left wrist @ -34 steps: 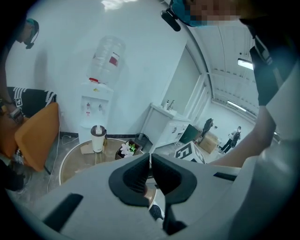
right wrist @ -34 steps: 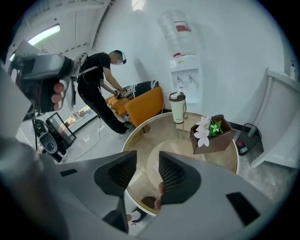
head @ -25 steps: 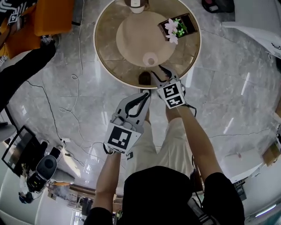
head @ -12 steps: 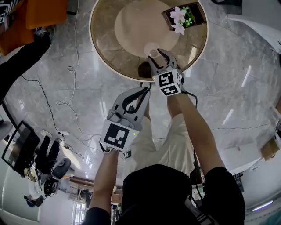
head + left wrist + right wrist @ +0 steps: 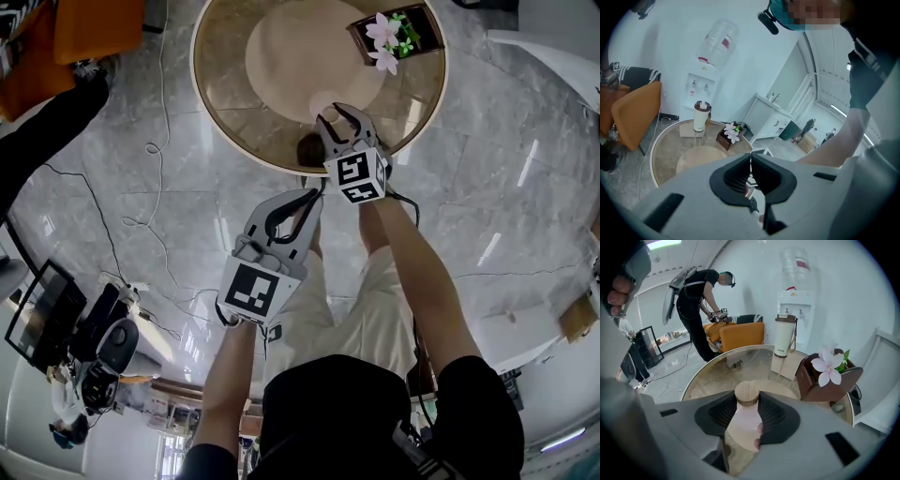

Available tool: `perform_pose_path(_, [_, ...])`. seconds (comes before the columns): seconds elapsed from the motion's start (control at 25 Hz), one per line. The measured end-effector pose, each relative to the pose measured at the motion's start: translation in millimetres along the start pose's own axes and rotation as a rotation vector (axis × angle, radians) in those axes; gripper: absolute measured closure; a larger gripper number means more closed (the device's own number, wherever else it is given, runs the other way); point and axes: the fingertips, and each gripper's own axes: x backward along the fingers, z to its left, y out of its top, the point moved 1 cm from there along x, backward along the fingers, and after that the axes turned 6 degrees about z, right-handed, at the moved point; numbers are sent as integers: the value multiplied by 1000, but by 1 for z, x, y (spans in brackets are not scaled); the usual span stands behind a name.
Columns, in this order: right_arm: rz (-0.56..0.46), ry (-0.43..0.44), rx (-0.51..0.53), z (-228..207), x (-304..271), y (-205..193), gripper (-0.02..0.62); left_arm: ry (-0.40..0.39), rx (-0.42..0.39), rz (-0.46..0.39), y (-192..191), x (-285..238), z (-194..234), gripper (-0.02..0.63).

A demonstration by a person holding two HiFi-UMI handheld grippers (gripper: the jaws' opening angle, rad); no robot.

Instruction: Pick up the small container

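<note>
The small container, a pale pink bottle with a round wooden lid, stands on the round glass table near its front edge. My right gripper is around it. Its jaws are closing, and the black pads touch the lid on both sides. From the head view the container shows only as a pale top between the fingers of the right gripper. My left gripper hangs below the table edge over the floor, apart from the container. The left gripper is shut with nothing in it.
A brown box with pink flowers sits on the table's right side, and a tall tumbler at its back. An orange chair and loose cables are to the left. A person stands by the chair.
The right gripper has moved forward onto the table, and its jaws have come around the container and closed in on it. The left gripper stays in much the same place.
</note>
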Motion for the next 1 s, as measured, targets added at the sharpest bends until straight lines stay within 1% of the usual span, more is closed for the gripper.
perform_pose_path(0.16, [1, 22, -31, -3, 4, -1, 453, 1, 5, 4, -2, -1, -2, 584])
perform_pose_path(0.28, [-20, 19, -47, -8, 20, 8, 453, 5, 10, -1, -1, 3, -5, 584])
perform_pose_path(0.4, [-36, 11, -72, -11, 44, 18, 453, 15, 18, -21, 2, 10, -5, 584])
perform_pose_path(0.52, [-55, -4, -84, -14, 80, 38, 453, 28, 17, -61, 13, 24, -6, 584])
perform_pose_path(0.72, [-99, -16, -105, -21, 149, 88, 453, 56, -5, -131, 50, 51, -10, 584])
perform_pose_path(1.0, [-193, -41, -132, -30, 233, 159, 453, 37, -51, -214, 116, 77, -19, 584])
